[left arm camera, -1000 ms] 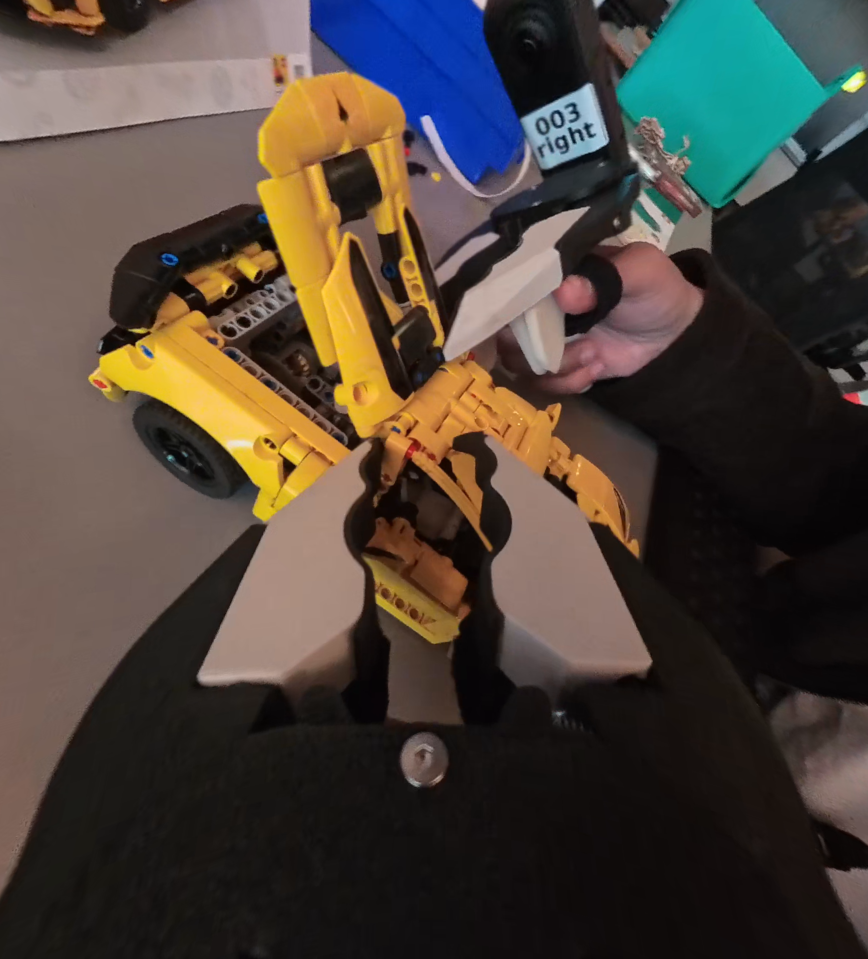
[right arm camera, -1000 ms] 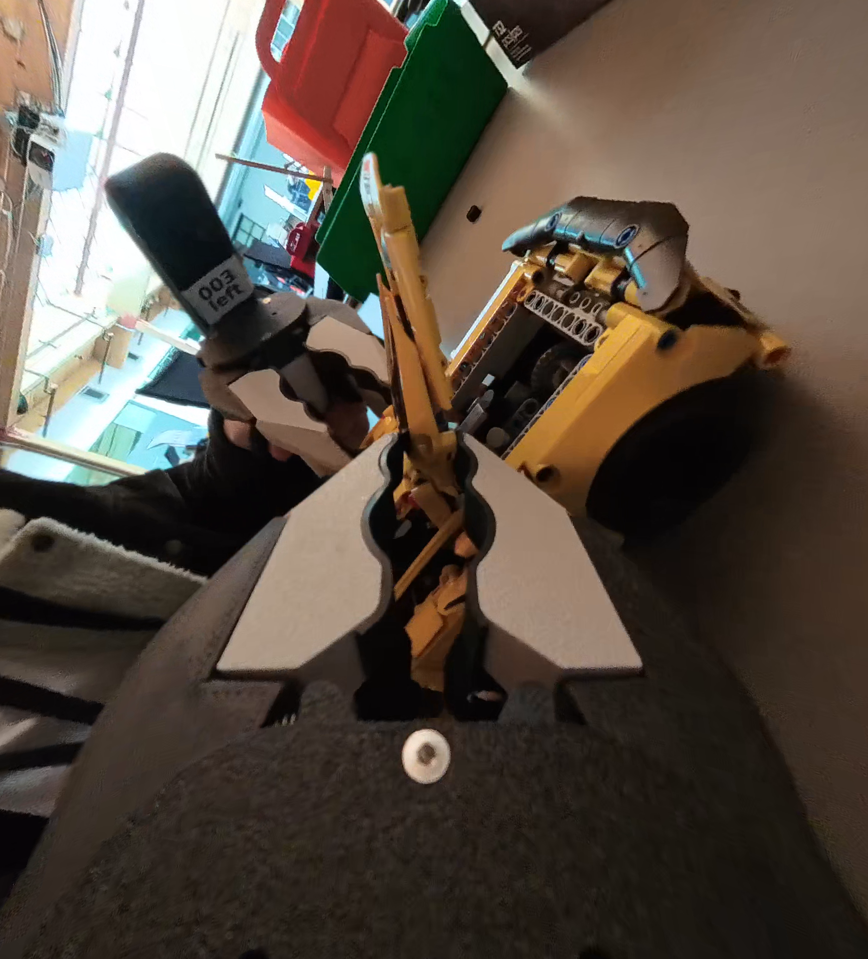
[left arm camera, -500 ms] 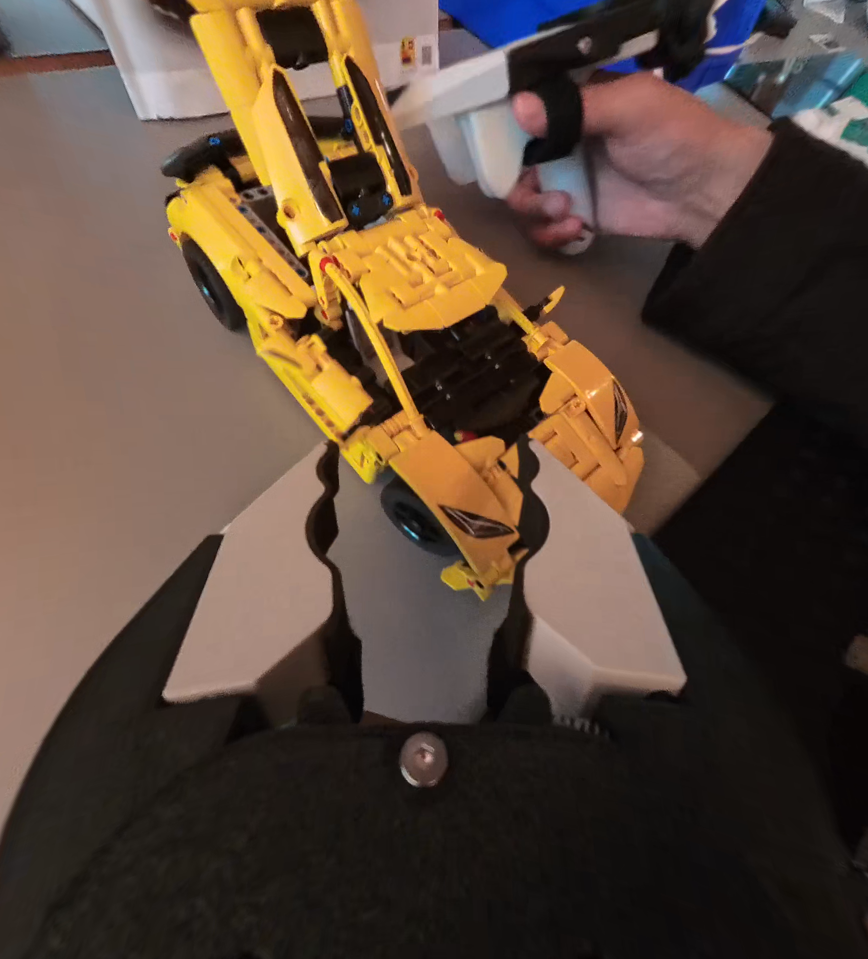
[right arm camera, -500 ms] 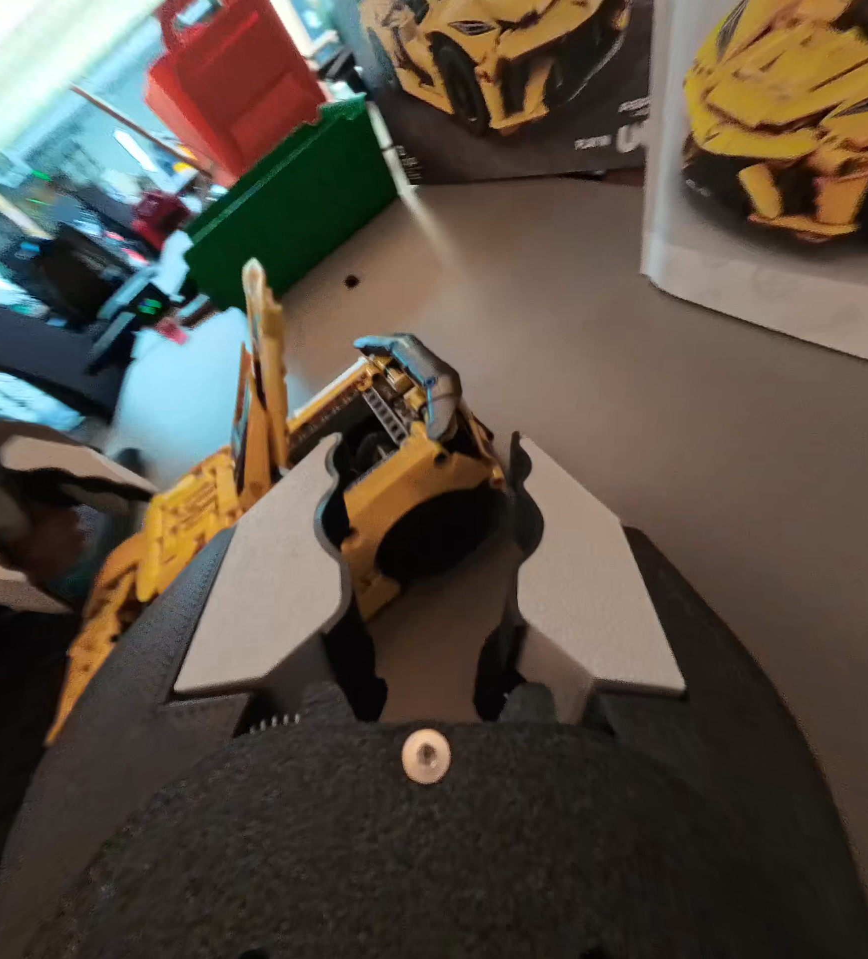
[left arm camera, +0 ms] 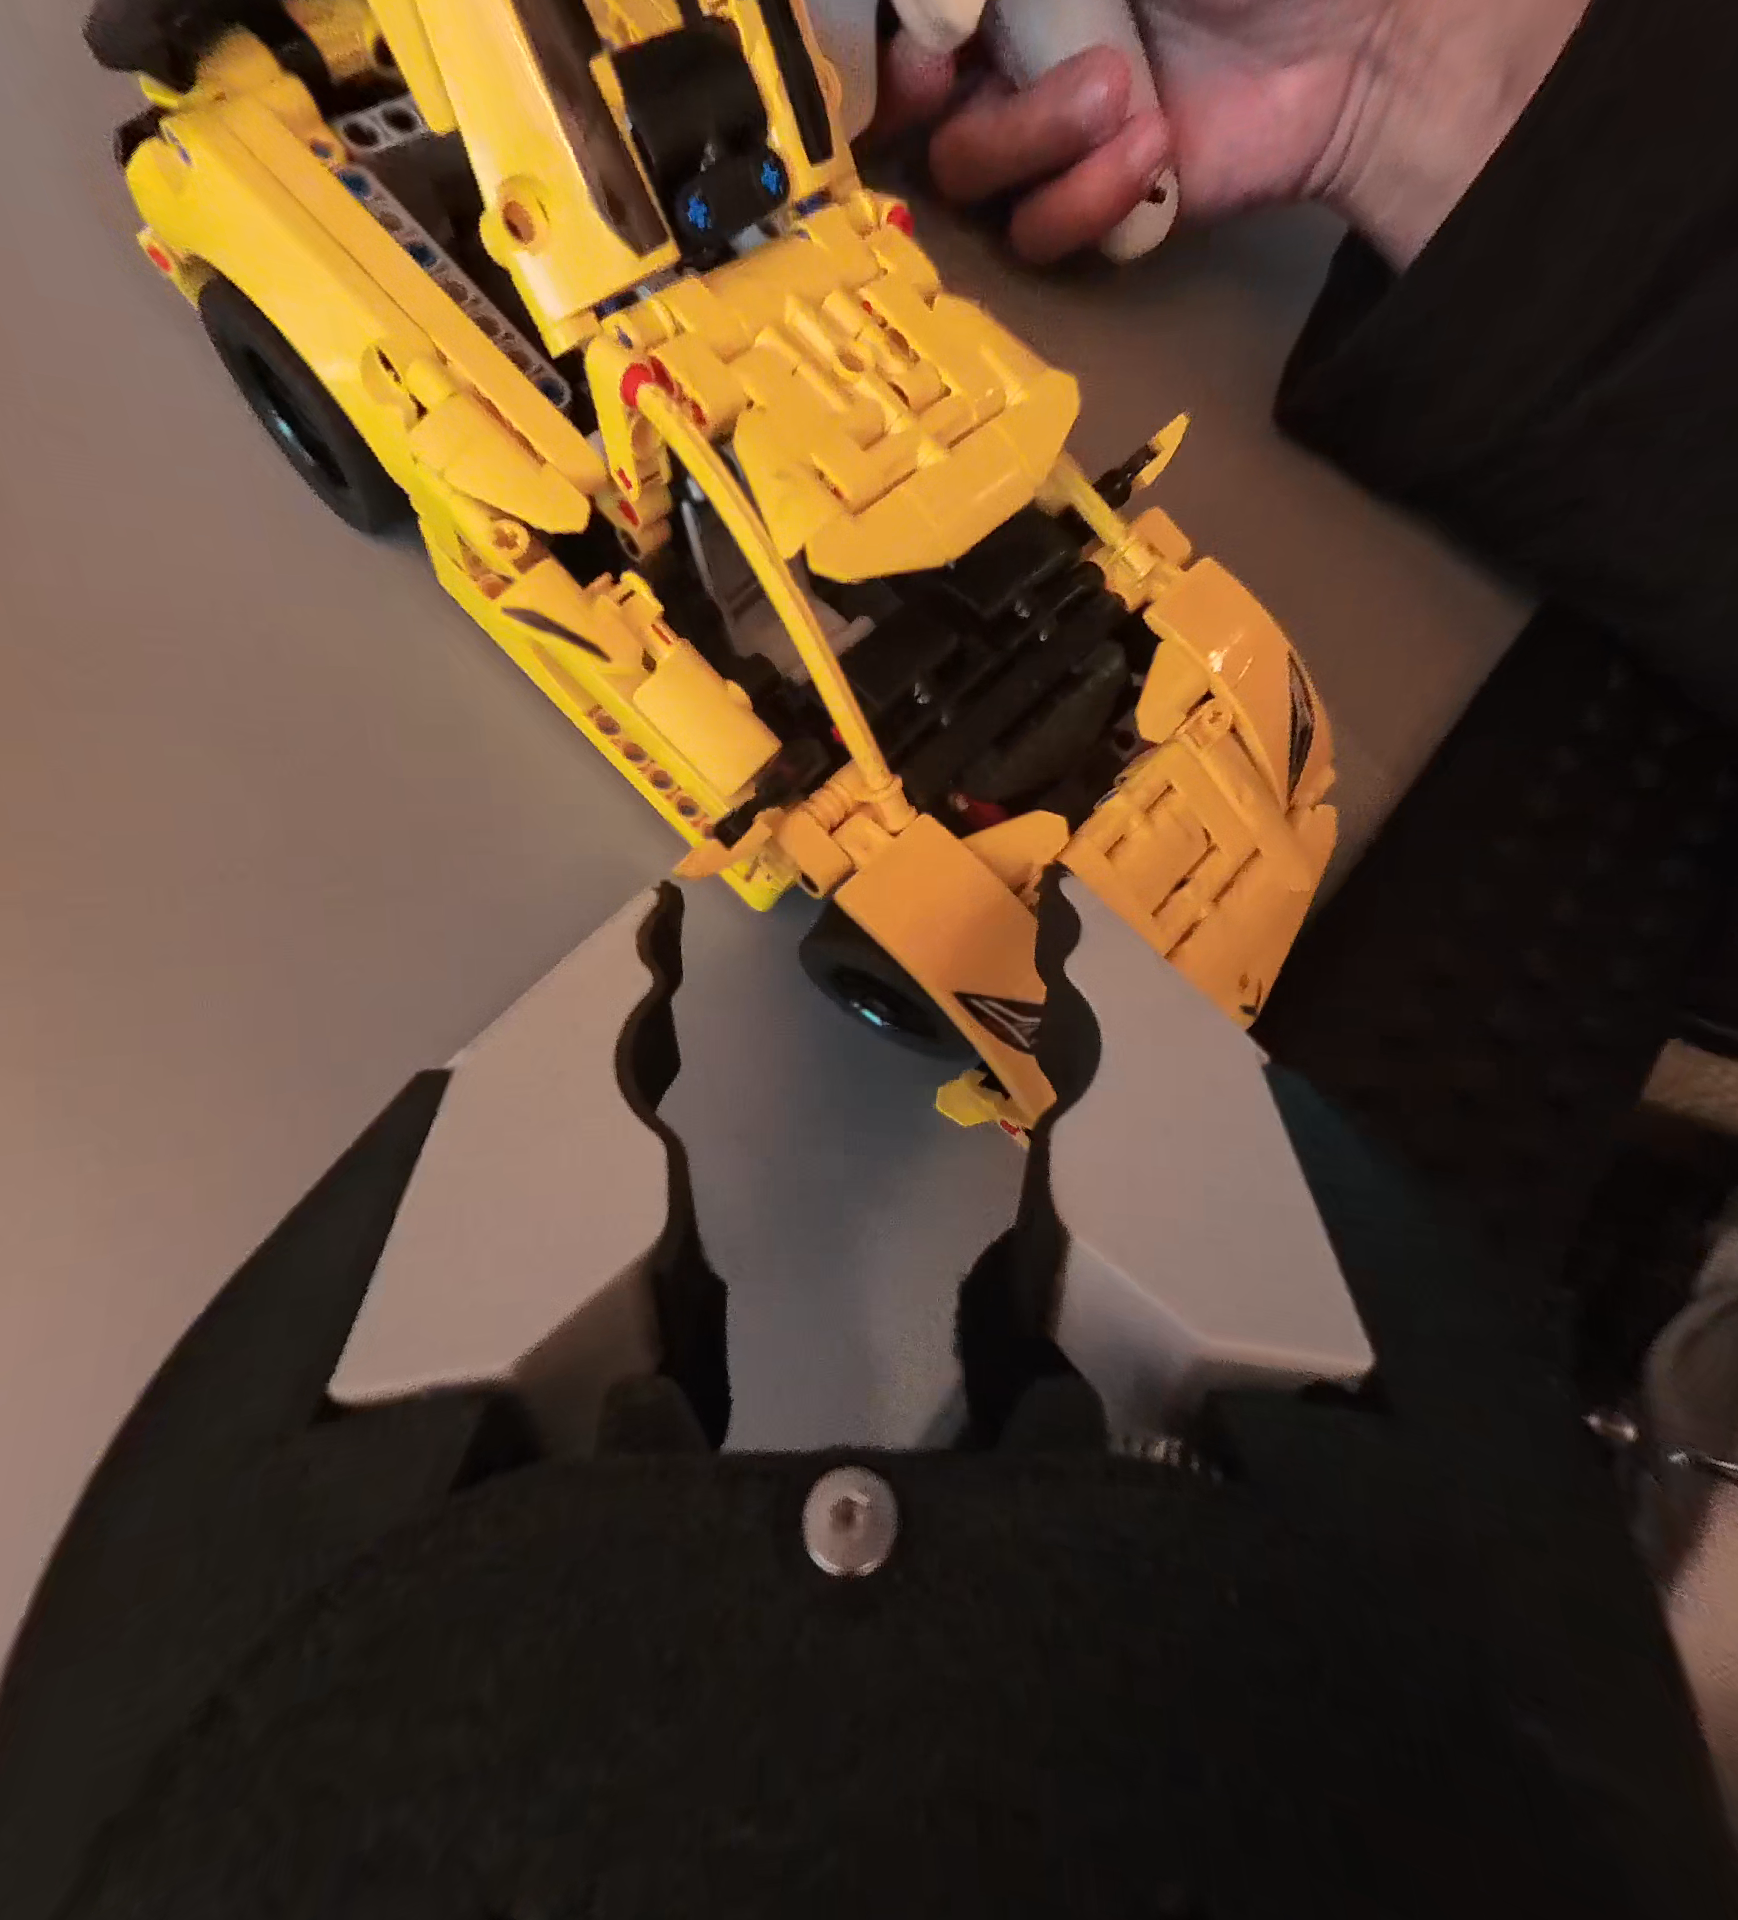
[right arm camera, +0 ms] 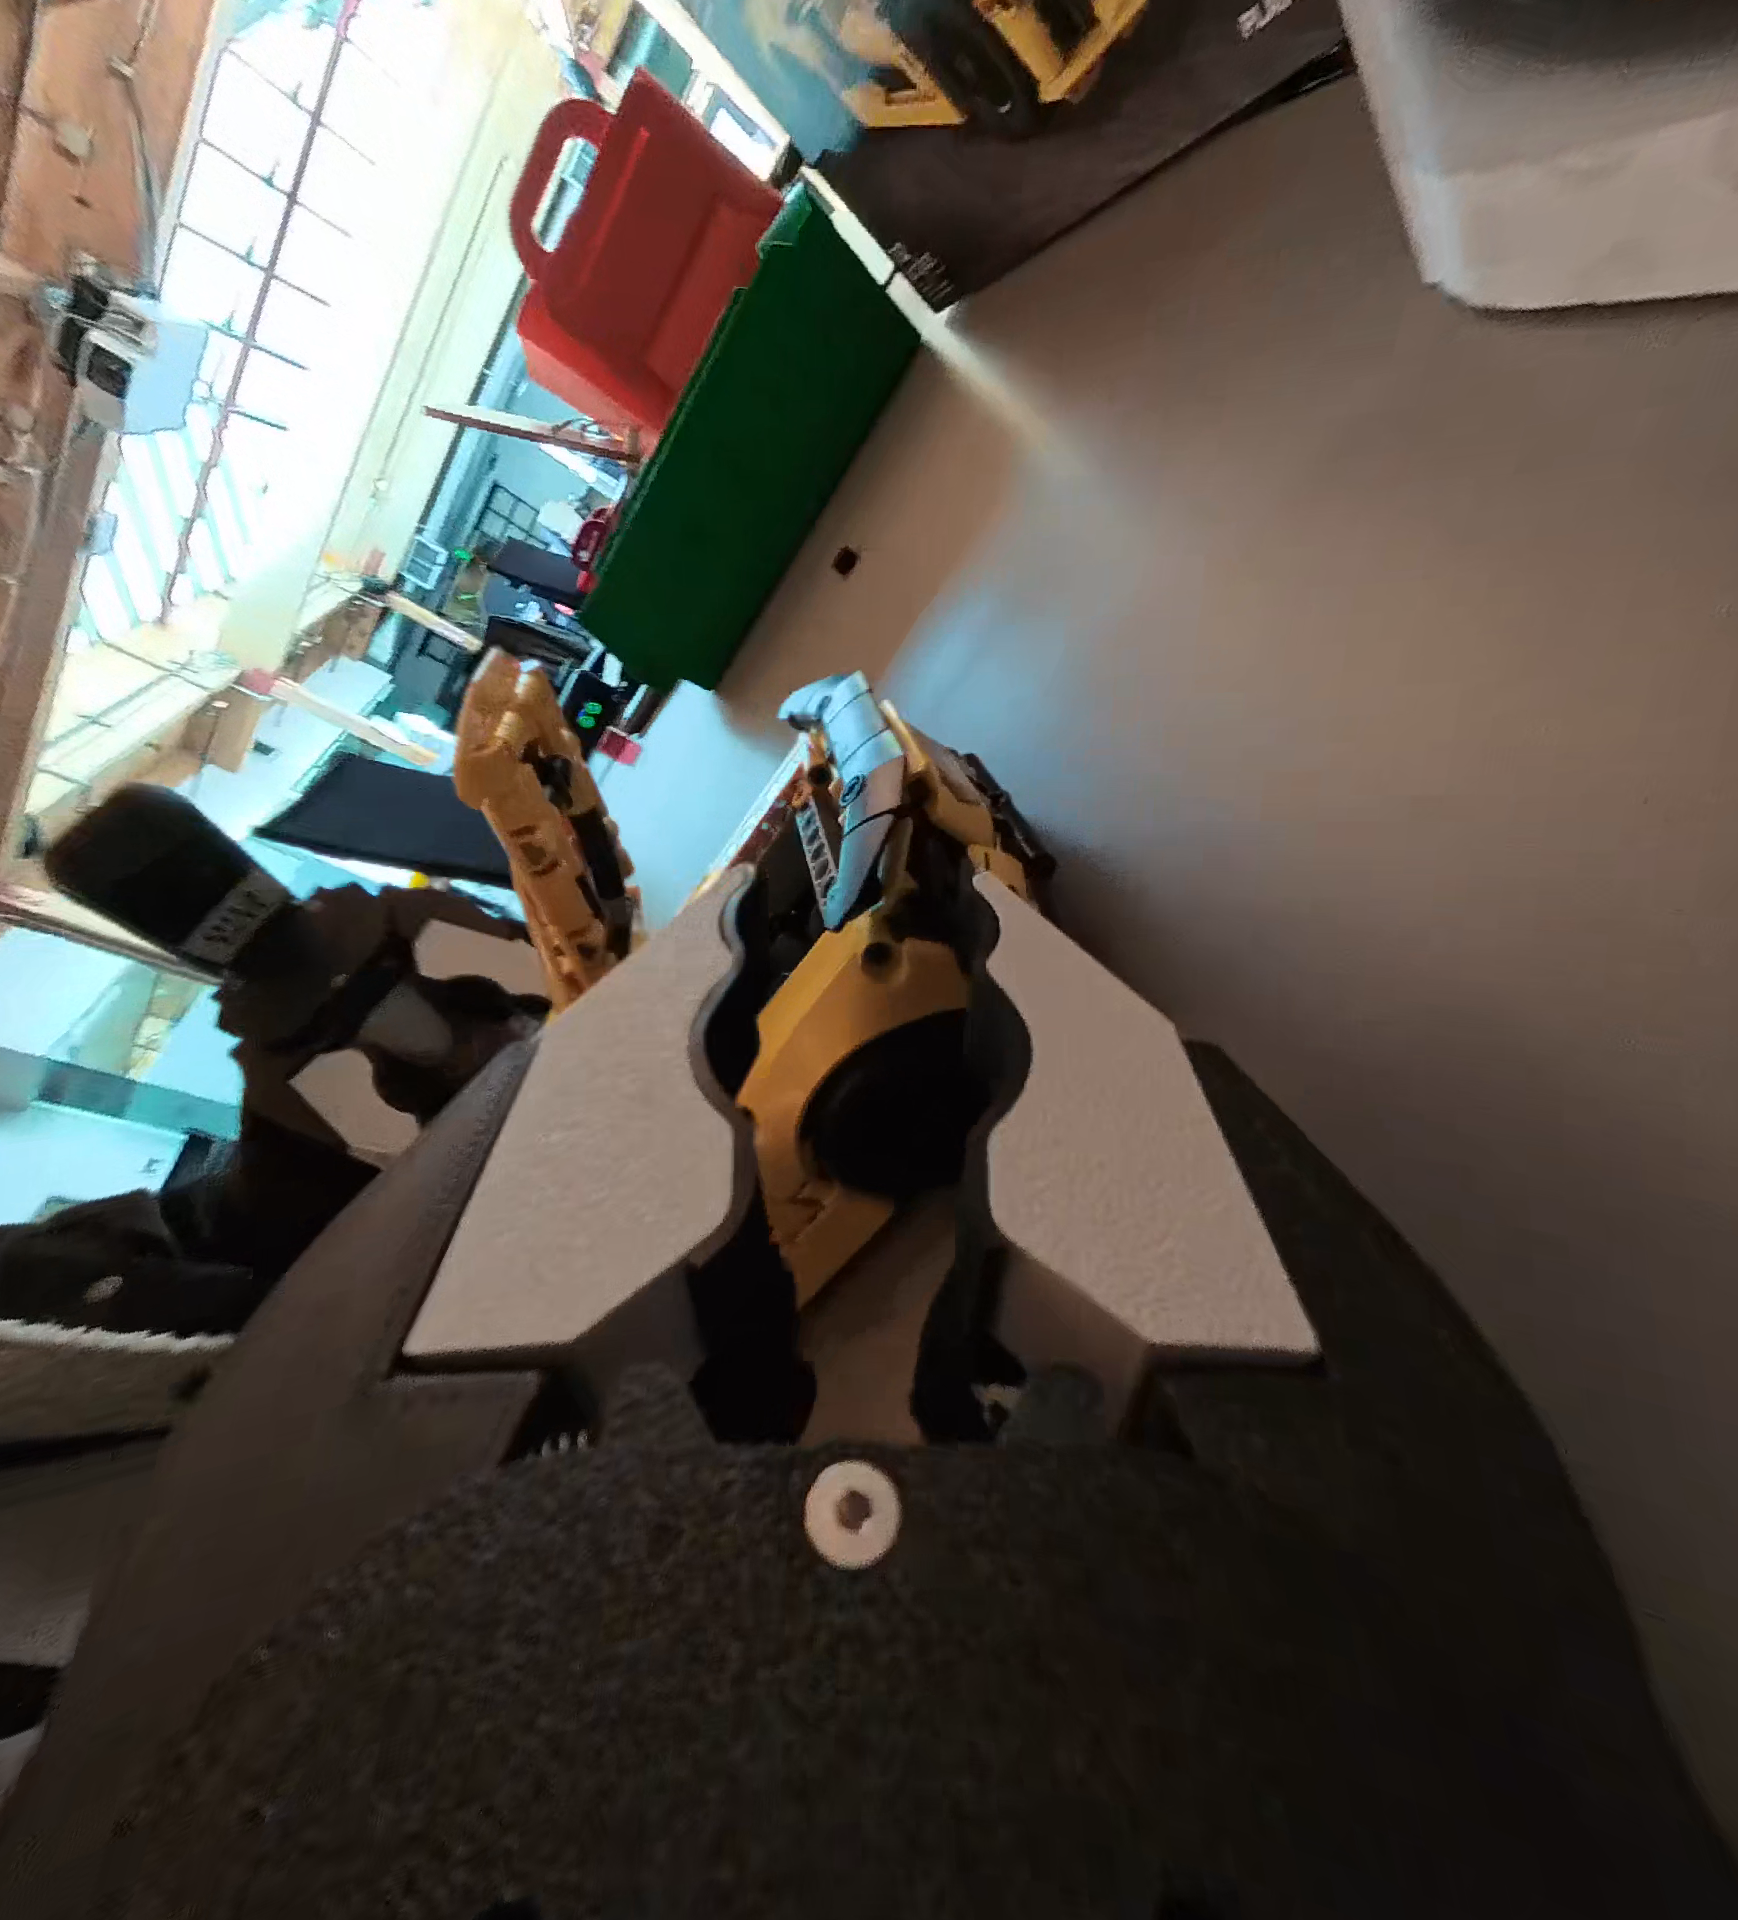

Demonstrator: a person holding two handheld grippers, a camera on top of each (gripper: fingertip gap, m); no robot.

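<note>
Though clamped on yellow parts a second ago, now released: left gripper [left arm camera: 857,888] spread wide, empty, facing the yellow brick-built sports car's [left arm camera: 844,416] nose at 12 o'clock; right gripper [right arm camera: 865,885] likewise parted, framing the rear wheel arch [right arm camera: 844,1029]; grey table [left arm camera: 169,727] beneath.

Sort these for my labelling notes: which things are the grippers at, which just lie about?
At the grippers: yellow brick car; left gripper, open at its front corner; right gripper, open at its rear wheel.
Lying about: green bin; red bin; printed box.
</note>
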